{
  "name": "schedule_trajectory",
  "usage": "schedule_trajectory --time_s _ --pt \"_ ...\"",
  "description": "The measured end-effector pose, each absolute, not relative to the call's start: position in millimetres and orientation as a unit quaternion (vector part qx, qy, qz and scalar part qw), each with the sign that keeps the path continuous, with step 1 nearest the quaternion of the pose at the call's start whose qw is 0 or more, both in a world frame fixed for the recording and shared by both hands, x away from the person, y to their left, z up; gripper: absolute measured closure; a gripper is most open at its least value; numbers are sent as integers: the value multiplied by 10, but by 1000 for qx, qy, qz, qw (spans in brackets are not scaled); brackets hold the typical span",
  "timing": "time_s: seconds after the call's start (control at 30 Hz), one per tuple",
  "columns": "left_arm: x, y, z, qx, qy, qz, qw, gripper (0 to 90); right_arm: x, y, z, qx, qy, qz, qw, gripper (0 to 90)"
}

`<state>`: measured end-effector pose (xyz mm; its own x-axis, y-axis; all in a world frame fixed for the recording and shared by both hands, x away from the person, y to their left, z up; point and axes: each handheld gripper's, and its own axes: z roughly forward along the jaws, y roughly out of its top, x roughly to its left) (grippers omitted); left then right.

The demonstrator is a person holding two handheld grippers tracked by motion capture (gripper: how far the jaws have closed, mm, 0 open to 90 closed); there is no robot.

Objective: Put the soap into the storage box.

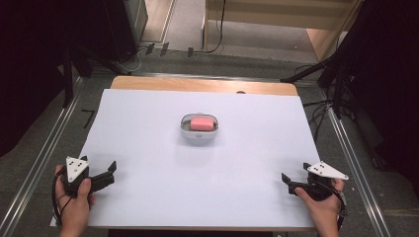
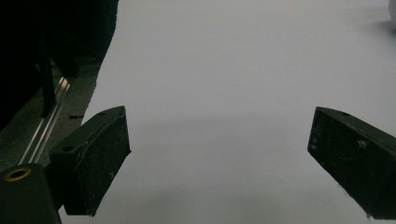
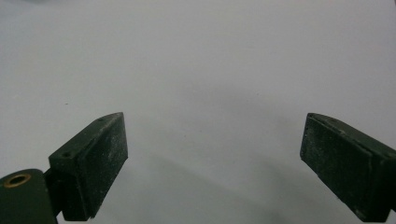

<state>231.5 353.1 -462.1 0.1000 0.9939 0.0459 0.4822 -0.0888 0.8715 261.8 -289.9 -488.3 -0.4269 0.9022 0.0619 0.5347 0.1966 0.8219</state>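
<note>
A pink block point(image 1: 204, 123) lies in a white bowl point(image 1: 198, 137) on a plain white sheet point(image 1: 148, 123).

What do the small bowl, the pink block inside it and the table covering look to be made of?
Bowl: smooth glossy white, likely ceramic or plastic. Pink block: matte with rounded corners, perhaps sponge or soap; too small to tell. Covering: flat matte white sheet, likely paper or plastic, over a wooden tabletop.

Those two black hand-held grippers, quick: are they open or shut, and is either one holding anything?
Left gripper: open, jaws wide apart, holding nothing.
Right gripper: open, jaws wide apart, holding nothing.
</note>
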Motion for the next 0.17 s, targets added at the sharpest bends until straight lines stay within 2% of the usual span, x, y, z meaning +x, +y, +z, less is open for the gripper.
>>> schedule_trajectory --time_s 0.17 --pt "2328 3531 -4622 650 570 349 361 61 2618 -2889 -4880 483 742 404 230 76"
